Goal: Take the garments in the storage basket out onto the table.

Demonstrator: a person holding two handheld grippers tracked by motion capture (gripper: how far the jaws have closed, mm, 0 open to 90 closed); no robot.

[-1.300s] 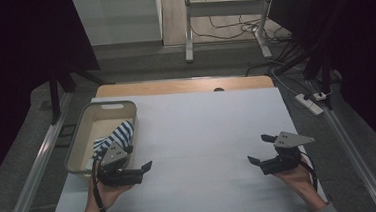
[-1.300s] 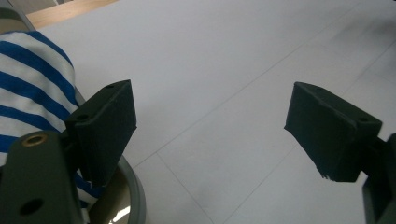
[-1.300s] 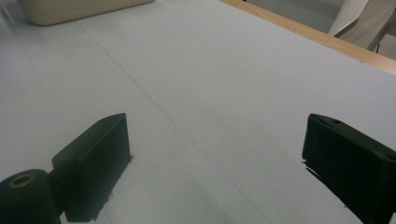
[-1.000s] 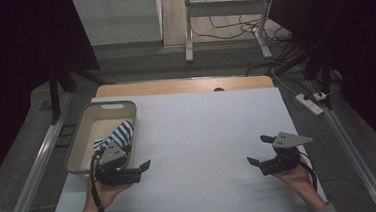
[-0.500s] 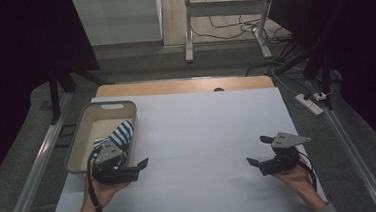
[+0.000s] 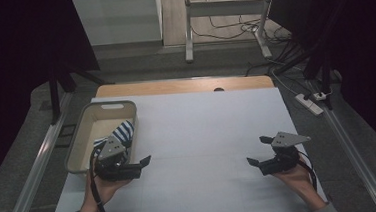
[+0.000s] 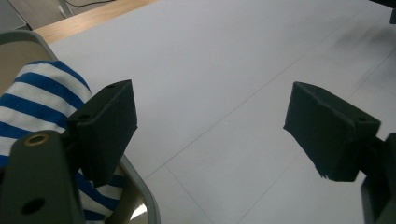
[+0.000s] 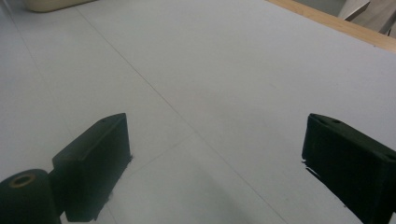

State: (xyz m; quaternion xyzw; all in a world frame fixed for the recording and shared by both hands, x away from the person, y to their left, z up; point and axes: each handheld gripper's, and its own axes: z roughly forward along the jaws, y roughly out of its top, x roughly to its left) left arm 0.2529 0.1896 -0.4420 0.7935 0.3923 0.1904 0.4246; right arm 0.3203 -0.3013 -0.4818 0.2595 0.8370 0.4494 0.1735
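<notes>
Both tongs sit low over the white worktop [image 6: 203, 135], each held in a hand that comes in from the near edge. Left tongs [image 6: 142, 164] rest just beside the near right corner of a beige bin [image 6: 80, 138] that stands at the worktop's left side; their jaws are spread wide with nothing between them — in the left gripper view the bare white surface shows in the gap. Right tongs [image 6: 259, 151] are well apart from them, near the right edge, and also stand spread and empty; the right gripper view shows bare worktop between the two black jaws, with the bin's edge [image 8: 51, 4] far off at the top left corner.

A blue-and-white striped cloth [image 6: 120, 133] lies inside the bin, bunched against its right wall and rising to about the rim. In the left gripper view the cloth [image 7: 32, 98] shows just behind the left-hand jaw, and the bin's grey-beige rim [image 7: 144, 205] curves between it and the worktop. The jaw looks close to the cloth, but whether they touch cannot be told — the jaw hides the spot.

Along the far edge of the white surface runs a strip of bare wood [image 6: 184, 86].
</notes>
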